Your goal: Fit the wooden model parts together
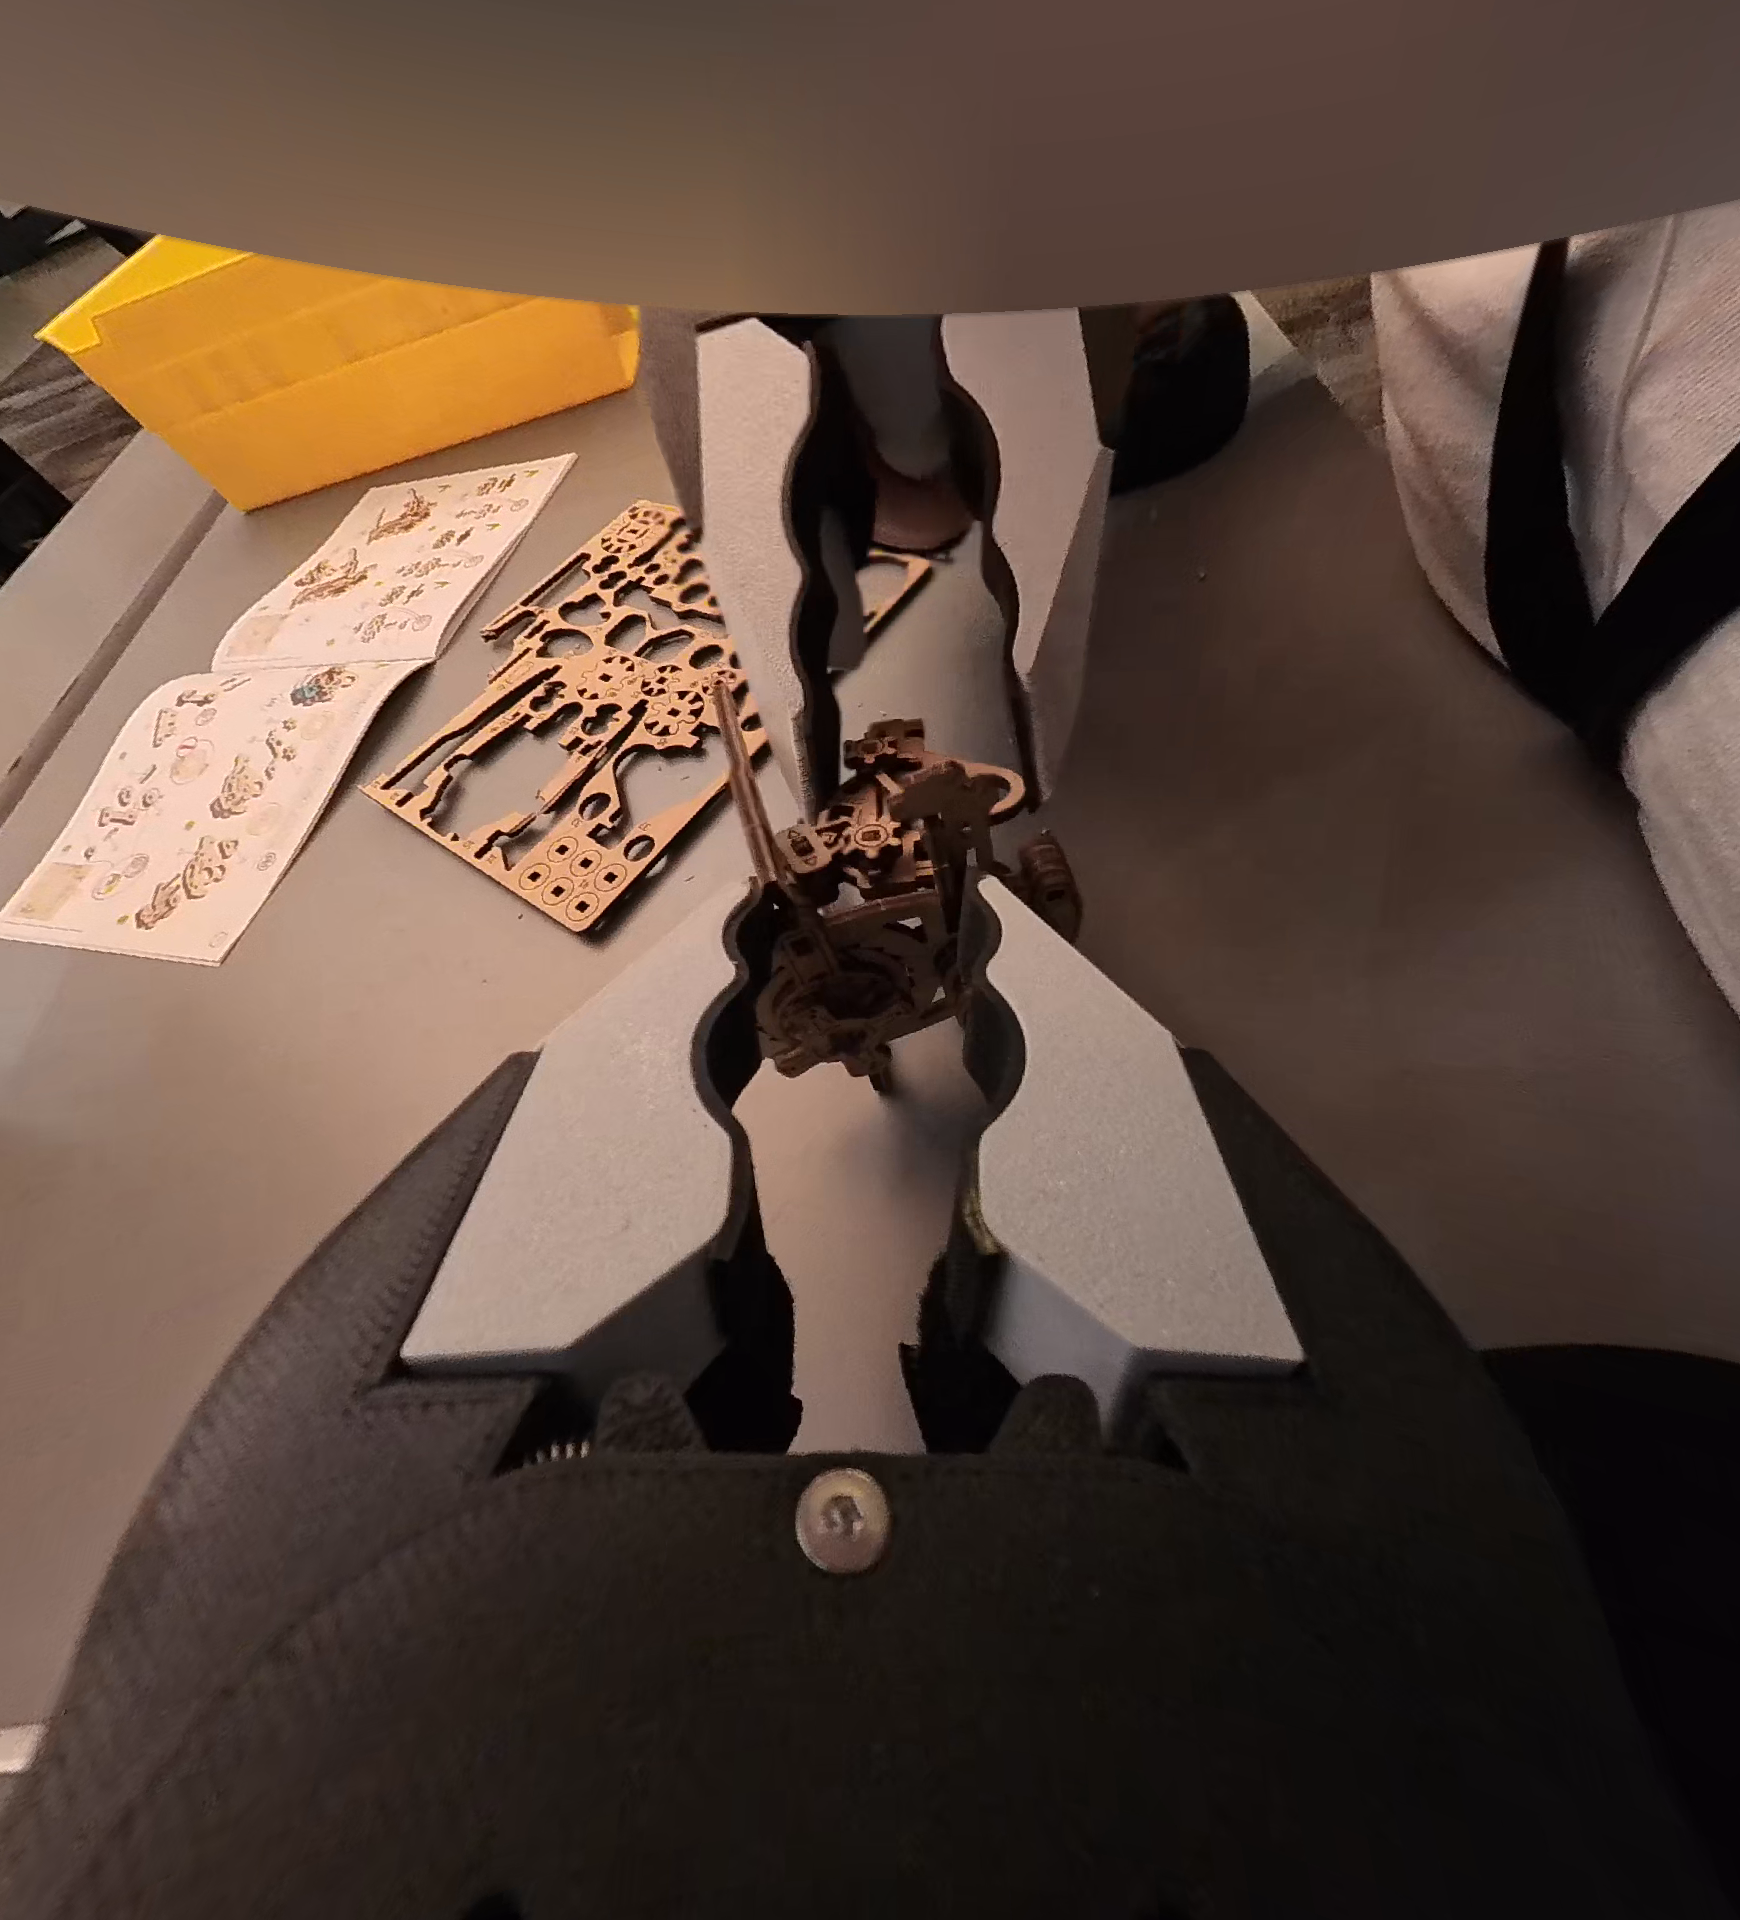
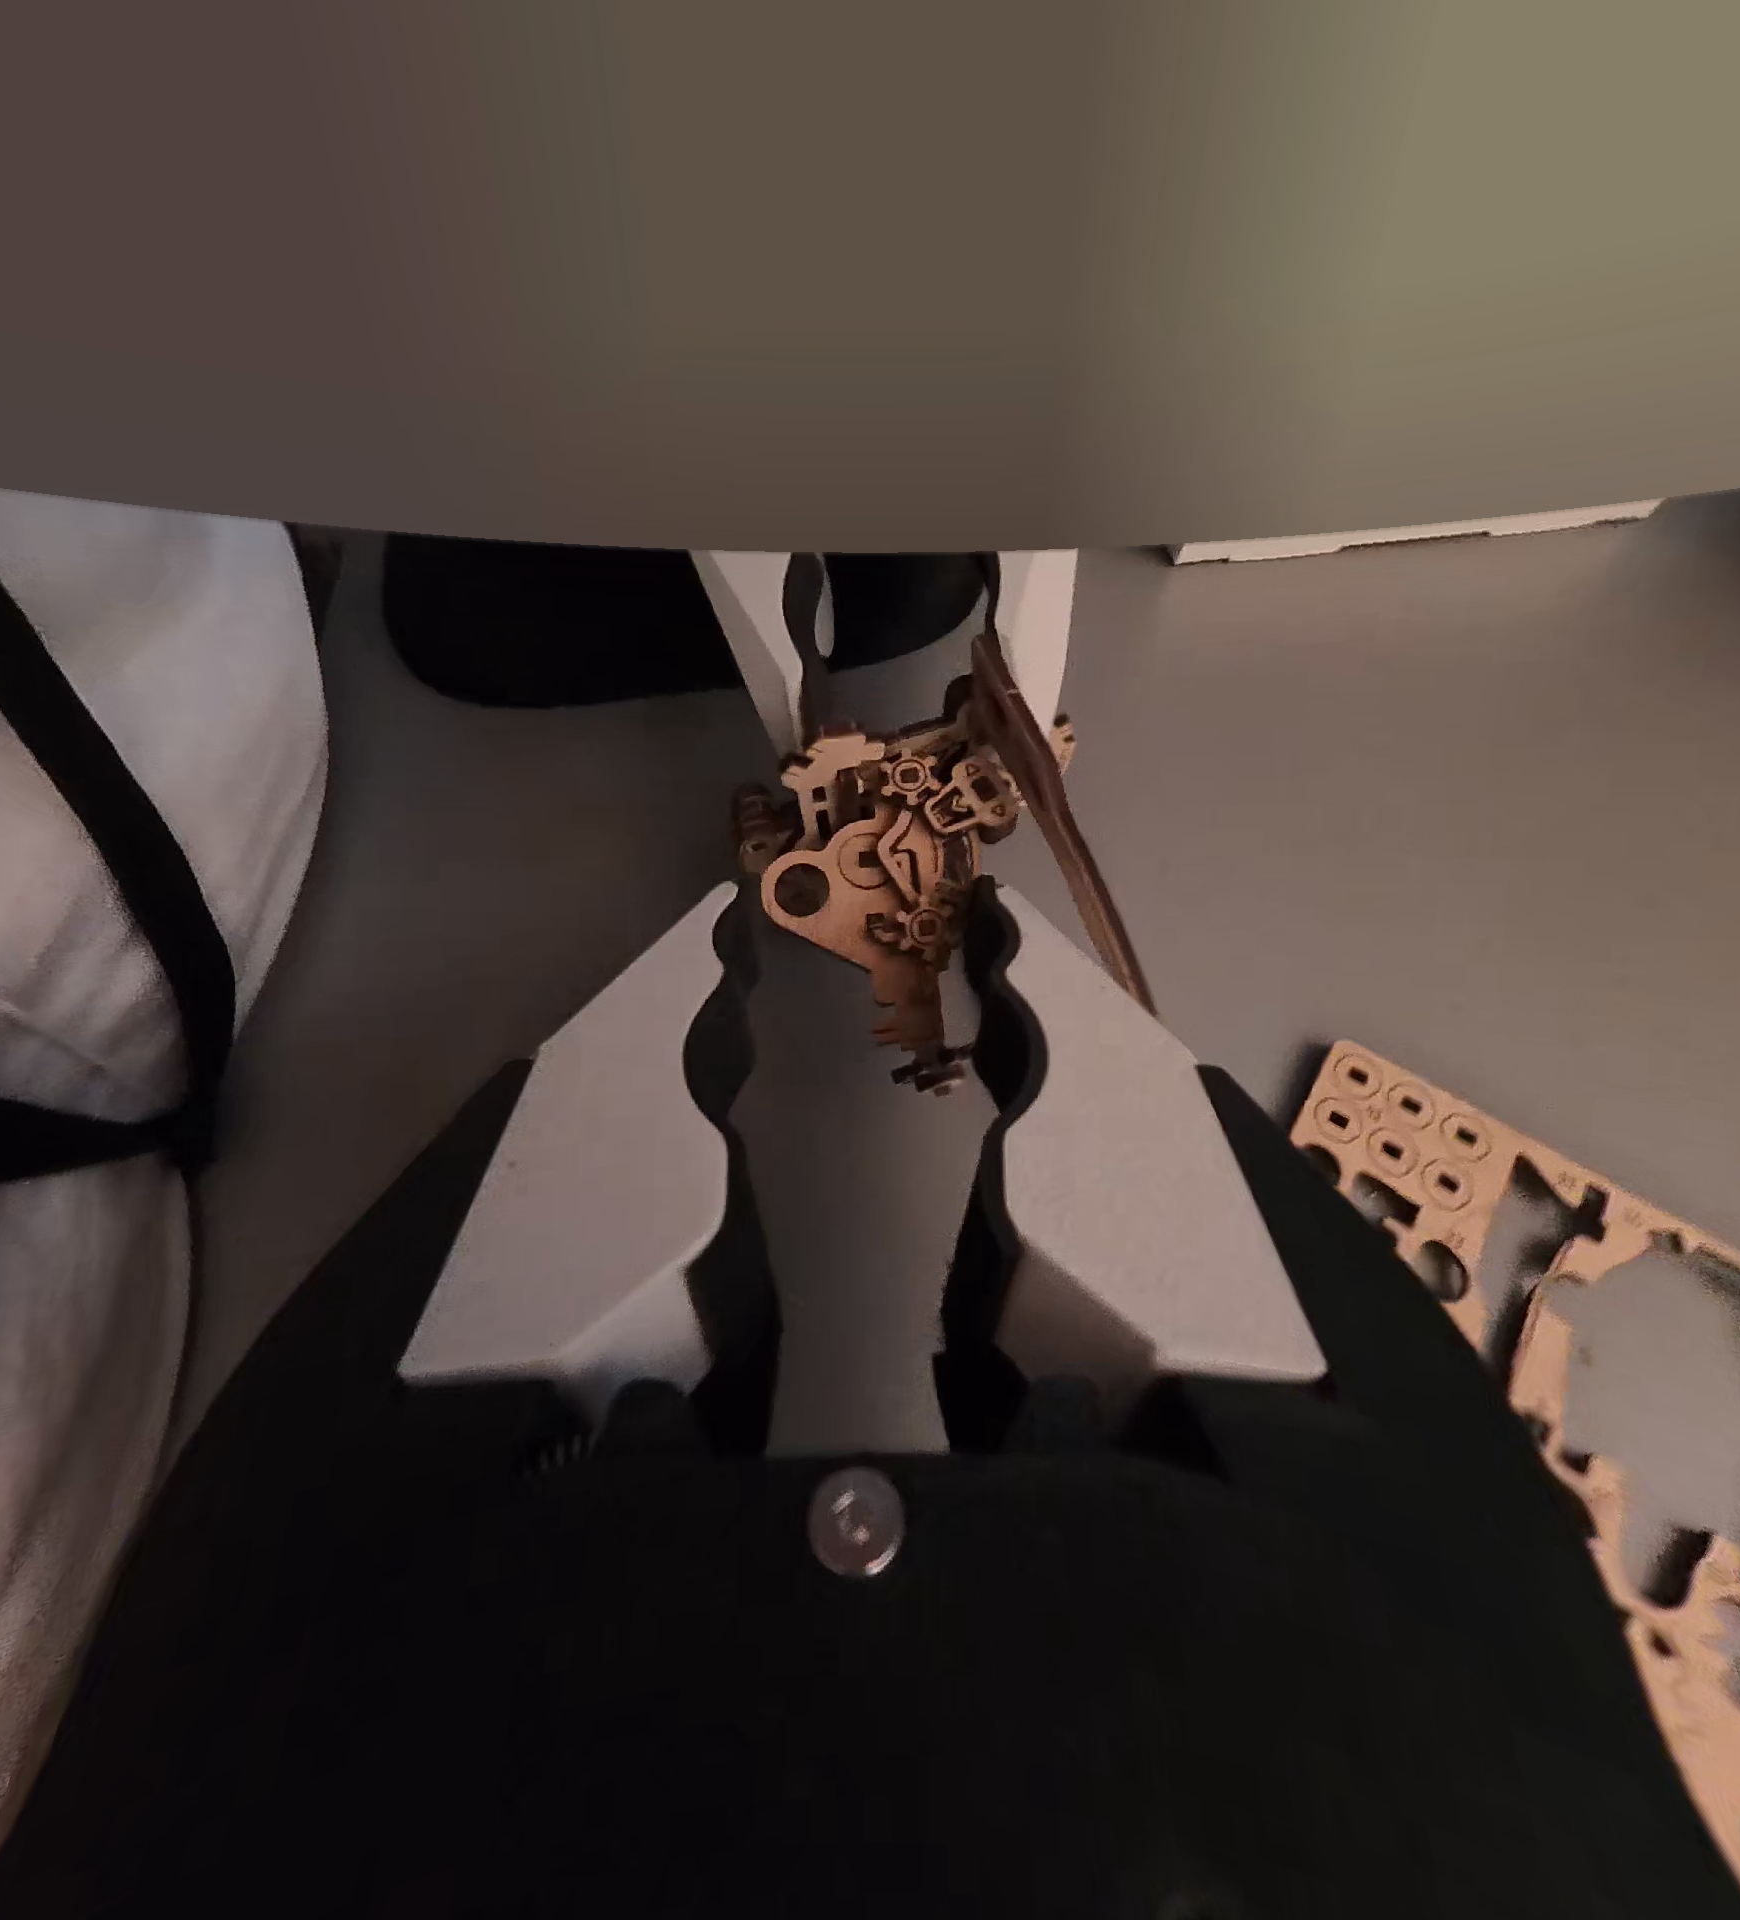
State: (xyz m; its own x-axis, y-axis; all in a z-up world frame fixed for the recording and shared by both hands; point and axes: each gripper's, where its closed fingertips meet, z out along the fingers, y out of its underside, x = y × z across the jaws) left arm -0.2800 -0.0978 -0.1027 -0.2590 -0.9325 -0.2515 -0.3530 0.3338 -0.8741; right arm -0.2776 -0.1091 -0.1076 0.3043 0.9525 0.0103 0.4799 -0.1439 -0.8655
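Observation:
A small, partly built wooden model (image 1: pixel 845 987) with gears and a wheel is held above the grey table (image 1: pixel 326 1143). My left gripper (image 1: pixel 866 914) is shut on its near end. My right gripper (image 1: pixel 923 790) comes in from the opposite side and is shut on the far end. In the right wrist view the model (image 2: pixel 876 862) sits between the right gripper's tips (image 2: pixel 861 904), with the left gripper (image 2: pixel 923 707) behind it. A thin dark wooden strip (image 1: pixel 746 790) sticks out of the model at a slant; it also shows in the right wrist view (image 2: pixel 1053 831).
A punched-out wooden parts sheet (image 1: pixel 617 707) (image 2: pixel 1572 1299) lies left of the model, with an open instruction booklet (image 1: pixel 253 707) and a yellow bin (image 1: pixel 346 384) beyond. A small wooden part (image 1: pixel 1048 883) lies just right of the model. A person's white garment with black straps (image 1: pixel 1624 468) is close by. Both grippers' tips are close together, under 4 cm apart.

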